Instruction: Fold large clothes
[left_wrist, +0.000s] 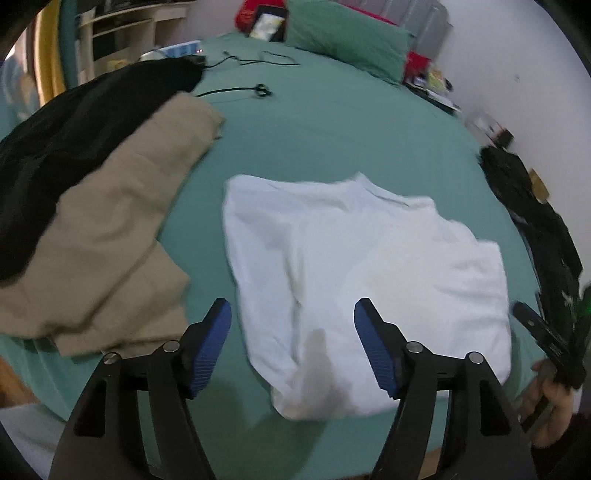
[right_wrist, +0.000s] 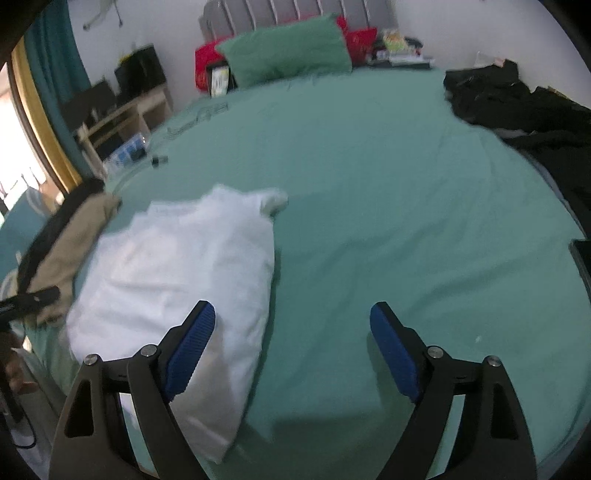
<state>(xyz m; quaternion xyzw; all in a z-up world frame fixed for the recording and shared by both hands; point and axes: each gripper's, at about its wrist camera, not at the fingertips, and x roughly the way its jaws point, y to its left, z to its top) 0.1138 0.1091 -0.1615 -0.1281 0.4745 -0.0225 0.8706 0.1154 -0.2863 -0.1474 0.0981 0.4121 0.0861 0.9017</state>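
A folded white cotton garment (left_wrist: 365, 288) is lying flat on the teal-green bedsheet (left_wrist: 332, 129) near the foot edge of the bed, its layers stacked into a rough rectangle. The left gripper (left_wrist: 291, 347), with black arms and ribbed blue pads, is hovering over the near edge of that garment with its fingers spread wide and nothing between them. The right gripper (right_wrist: 291, 350) is likewise standing wide apart over the sheet, its left pad above the garment's right border (right_wrist: 221, 332) and its right pad above bare sheet; it is pinching nothing. In the left wrist view a hand (left_wrist: 554, 406) is gripping the handle of the right gripper at the frame's right edge. Beside the white garment, on its left, a folded tan fabric piece (left_wrist: 110, 236) is lying partly over a black cloth (left_wrist: 66, 147). A green pillow (right_wrist: 288, 55) is leaning at the headboard, and a heap of dark clothing (right_wrist: 517, 107) is sitting at the far right side of the bed.
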